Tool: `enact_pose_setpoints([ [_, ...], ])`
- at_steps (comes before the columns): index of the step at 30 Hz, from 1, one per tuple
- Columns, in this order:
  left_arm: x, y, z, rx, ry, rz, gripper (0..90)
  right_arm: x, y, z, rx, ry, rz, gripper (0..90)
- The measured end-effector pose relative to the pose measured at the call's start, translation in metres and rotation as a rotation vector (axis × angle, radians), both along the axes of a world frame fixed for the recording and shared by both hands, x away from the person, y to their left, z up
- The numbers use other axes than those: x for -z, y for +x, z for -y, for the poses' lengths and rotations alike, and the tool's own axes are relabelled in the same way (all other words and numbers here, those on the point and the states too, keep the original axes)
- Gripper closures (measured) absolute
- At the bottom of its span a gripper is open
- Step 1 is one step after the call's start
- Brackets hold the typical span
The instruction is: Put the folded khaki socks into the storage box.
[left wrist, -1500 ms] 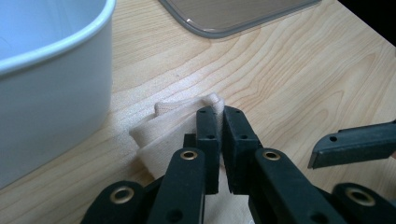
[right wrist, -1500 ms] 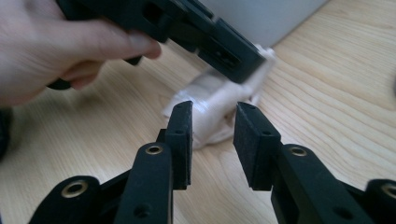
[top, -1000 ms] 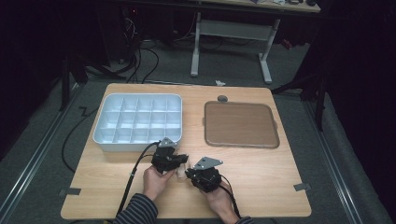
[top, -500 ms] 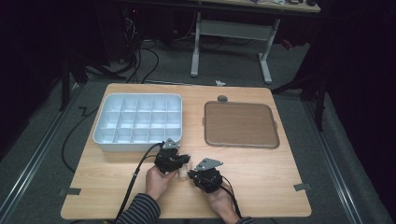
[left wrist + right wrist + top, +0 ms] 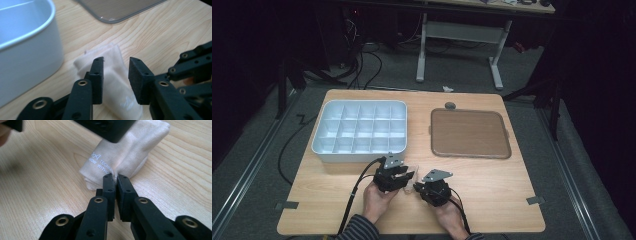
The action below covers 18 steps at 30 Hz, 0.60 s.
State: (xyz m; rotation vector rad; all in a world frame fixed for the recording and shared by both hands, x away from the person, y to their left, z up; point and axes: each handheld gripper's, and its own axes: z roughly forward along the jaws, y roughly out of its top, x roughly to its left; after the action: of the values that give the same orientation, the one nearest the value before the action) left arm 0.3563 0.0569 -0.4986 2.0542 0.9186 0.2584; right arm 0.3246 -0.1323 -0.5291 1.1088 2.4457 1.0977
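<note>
A folded cream cloth point(image 5: 125, 155) with white printed lettering lies on the wooden table point(image 5: 492, 185) near its front edge, between two hand-held grippers, seen from above as a pale patch point(image 5: 411, 180) between the black tools. The right gripper point(image 5: 115, 178) has its jaws pressed together on a pinch of the cloth's near fold, the fabric bunching just above the tips; in the high view this gripper point(image 5: 426, 186) sits in the person's right hand point(image 5: 451, 216), a grey plate on top. The left gripper point(image 5: 115, 65) stands with its jaws parted by a moderate gap, straddling the cloth point(image 5: 112, 77) without closing on it, the fabric running between and under the two black pads. From overhead that gripper point(image 5: 404, 176) is held in the left hand point(image 5: 377, 200), a striped sleeve point(image 5: 359, 229) at the table's front edge and a black cable point(image 5: 357, 187) trailing back from it. Just beyond the left gripper sits a white compartment tray point(image 5: 360, 131), its rounded wall point(image 5: 30, 60) close beside the cloth in the left gripper view. To the right of it, well apart from the hands, lies a flat brown tray point(image 5: 469, 132) with a clear rim. A small dark round object point(image 5: 450, 105) rests just behind that tray.
</note>
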Motion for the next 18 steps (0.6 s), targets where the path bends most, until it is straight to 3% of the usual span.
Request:
enact_pose_setpoints([
  [9,0.017,-0.008,-0.002,-0.076,0.075,-0.033,55.7,0.0,0.0,0.0,0.0,0.006,-0.004,85.0],
  [11,0.02,-0.006,-0.003,-0.088,0.067,-0.042,56.8,-0.001,0.0,0.001,0.0,0.012,-0.009,83.8],
  [14,0.021,-0.007,-0.001,-0.085,0.087,-0.024,60.4,-0.002,0.0,0.001,0.007,0.013,-0.009,80.1],
  [18,0.021,-0.006,-0.002,-0.084,0.078,-0.038,60.8,-0.01,0.0,0.005,0.021,0.05,0.022,78.2],
])
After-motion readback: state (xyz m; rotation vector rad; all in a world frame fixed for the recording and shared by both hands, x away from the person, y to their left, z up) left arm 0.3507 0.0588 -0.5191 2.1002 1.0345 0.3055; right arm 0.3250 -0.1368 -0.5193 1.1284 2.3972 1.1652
